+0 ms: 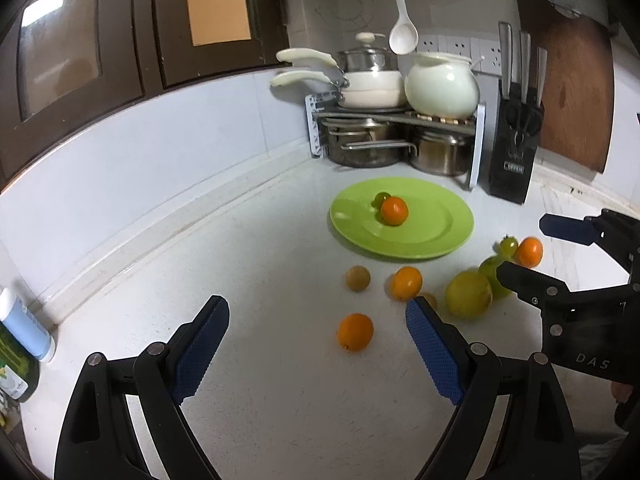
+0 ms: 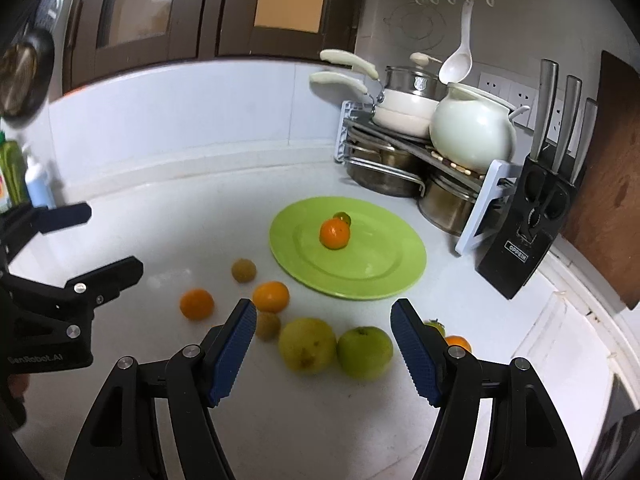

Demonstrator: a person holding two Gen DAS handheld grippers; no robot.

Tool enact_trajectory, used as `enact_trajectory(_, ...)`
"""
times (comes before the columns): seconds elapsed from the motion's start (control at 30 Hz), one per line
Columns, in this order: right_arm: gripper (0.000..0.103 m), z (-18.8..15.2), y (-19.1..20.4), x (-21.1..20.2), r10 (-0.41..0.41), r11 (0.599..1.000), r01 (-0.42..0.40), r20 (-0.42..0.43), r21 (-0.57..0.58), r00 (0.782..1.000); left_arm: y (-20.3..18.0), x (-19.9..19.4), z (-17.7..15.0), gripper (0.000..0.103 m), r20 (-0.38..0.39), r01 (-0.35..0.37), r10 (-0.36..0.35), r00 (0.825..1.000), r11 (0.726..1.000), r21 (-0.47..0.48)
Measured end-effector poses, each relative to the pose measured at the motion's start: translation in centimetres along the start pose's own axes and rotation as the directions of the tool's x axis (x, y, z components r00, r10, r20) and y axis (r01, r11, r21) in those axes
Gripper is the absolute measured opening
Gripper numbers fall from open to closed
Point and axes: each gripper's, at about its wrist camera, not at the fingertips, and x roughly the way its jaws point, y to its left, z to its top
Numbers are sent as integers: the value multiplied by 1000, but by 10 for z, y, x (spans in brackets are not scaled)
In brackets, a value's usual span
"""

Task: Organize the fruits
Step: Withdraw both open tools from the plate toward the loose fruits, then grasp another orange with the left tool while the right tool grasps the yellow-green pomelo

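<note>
Fruit mostly remains beside the green plate (image 2: 408, 258): two pieces on it, eight off; left gripper (image 1: 316, 324) and right gripper (image 2: 323, 322) both gape empty.

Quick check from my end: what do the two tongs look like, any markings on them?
Both tongs, left and right, are matte black plastic frames with silver rivets at the pivots. Each finger carries a dark blue pad with a knurled, sawtooth-edged face. White lettering marks the bodies: "DAS" on the right one, mirrored "GenRobot.AI" on the left. No cables or sleeves visible.
</note>
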Motion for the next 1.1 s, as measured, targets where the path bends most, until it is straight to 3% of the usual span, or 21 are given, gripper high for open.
enact_trajectory(0.33,70,-16,23,28,-38,987,28,-61,-160,997,-9,36,-16,85,-74,36,-32,997,998,46)
enact_trajectory(0.67,67,-23,29,53,-71,965,45,-94,-257,993,-22,64,-19,67,-113,72,-63,992,994,86)
enact_trajectory(1.1,59,-27,35,73,-89,935,47,-105,-352,990,-25,88,-24,53,-175,104,-95,980,994,43)
